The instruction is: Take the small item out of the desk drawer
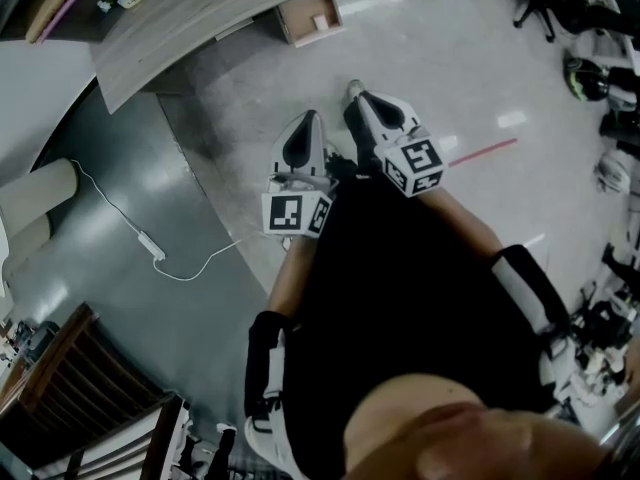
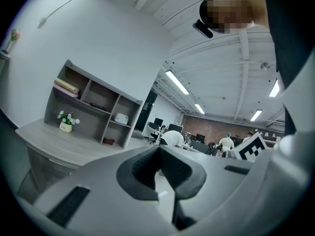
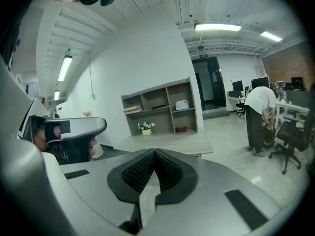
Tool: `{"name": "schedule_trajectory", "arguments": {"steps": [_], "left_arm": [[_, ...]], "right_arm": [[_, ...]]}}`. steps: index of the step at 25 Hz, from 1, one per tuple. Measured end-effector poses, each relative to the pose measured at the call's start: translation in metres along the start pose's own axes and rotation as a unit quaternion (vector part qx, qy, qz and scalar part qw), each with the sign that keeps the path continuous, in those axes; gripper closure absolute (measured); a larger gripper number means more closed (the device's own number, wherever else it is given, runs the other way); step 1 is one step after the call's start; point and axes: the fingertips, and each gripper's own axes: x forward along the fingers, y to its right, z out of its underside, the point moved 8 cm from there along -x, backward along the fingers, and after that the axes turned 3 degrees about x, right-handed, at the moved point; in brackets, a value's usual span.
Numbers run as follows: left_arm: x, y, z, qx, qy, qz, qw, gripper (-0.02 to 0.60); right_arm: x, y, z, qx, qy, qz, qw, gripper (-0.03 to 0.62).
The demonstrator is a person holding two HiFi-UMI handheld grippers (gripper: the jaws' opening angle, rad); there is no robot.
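At the end of the bench, well ahead of both closed, empty pairs of fingers, an open drawer seems to hold the small item, with the right gripper slightly nearer than the left gripper.

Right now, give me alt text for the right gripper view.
The right gripper has its jaws shut and points toward a grey desk some way ahead, which carries an open shelf unit and a small potted flower. A person bends over at far right.
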Motion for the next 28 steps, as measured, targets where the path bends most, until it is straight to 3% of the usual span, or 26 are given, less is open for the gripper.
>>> {"name": "schedule_trajectory", "arguments": {"steps": [8,16,28], "left_arm": [[0.048,-0.022,-0.011,0.002,0.01,-0.017,0.9998,0.586],[0.114,-0.05,-0.014,-0.018,-0.005,-0.036,0.9992,0.586],[0.201,-0.093,-0.002,-0.038,-0.026,-0.071,0.9964,0.586]], "right_arm": [[0.054,0.036,-0.021,0.004,0.008,-0.007,1.0,0.595],[0.117,0.085,-0.04,0.009,-0.021,-0.013,1.0,0.595],[0.246,0.161,-0.005,0.027,-0.099,-0.002,0.995,0.594]]}}
